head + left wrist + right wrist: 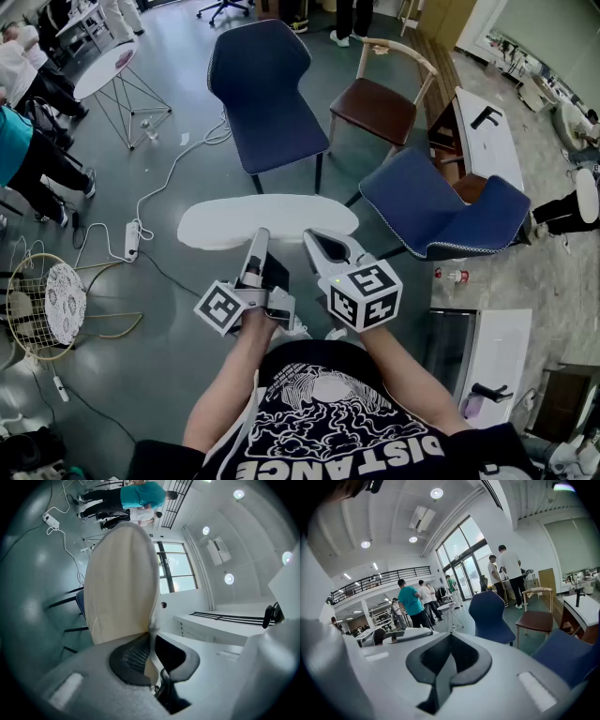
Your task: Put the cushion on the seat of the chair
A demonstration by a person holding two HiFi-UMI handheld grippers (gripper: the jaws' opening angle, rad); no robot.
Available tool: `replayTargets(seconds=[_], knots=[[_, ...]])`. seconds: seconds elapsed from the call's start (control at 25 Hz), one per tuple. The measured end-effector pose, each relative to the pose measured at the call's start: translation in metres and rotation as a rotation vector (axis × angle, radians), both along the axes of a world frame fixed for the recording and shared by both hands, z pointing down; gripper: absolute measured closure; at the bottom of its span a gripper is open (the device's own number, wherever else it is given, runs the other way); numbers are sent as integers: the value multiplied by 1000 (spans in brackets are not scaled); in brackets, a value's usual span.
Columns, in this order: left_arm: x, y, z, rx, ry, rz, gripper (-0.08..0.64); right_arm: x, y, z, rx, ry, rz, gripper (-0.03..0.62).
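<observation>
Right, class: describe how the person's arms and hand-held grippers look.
The left hand-held gripper and right hand-held gripper are pale grey with black pads; each carries a white cube of black square markers. Black white-printed T-shirt; forearms uncovered.

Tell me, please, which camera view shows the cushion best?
The head view: nearly the whole cushion shows there as a pale oval. The left gripper view shows only a close, foreshortened part of it, pinched in the left gripper. The right gripper view does not plainly show it.
</observation>
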State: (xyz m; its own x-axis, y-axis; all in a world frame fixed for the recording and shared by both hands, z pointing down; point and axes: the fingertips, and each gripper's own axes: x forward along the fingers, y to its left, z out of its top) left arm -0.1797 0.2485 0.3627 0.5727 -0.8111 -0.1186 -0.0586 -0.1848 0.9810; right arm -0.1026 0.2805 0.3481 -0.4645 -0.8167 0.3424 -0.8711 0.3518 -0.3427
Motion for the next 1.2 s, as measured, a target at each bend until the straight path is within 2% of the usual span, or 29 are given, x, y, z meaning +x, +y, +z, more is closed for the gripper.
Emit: replayTargets(seconds=[0.6, 0.88, 1.2], knots=[[-14, -29, 9, -24, 39, 8, 523, -13, -27, 5, -20, 15, 13, 595], [-4, -48, 13, -27, 37, 3, 523, -1, -47, 13, -28, -7, 18, 595], [21, -97, 21, -39, 18, -37, 523, 32, -98, 23, -48, -35, -4, 595]])
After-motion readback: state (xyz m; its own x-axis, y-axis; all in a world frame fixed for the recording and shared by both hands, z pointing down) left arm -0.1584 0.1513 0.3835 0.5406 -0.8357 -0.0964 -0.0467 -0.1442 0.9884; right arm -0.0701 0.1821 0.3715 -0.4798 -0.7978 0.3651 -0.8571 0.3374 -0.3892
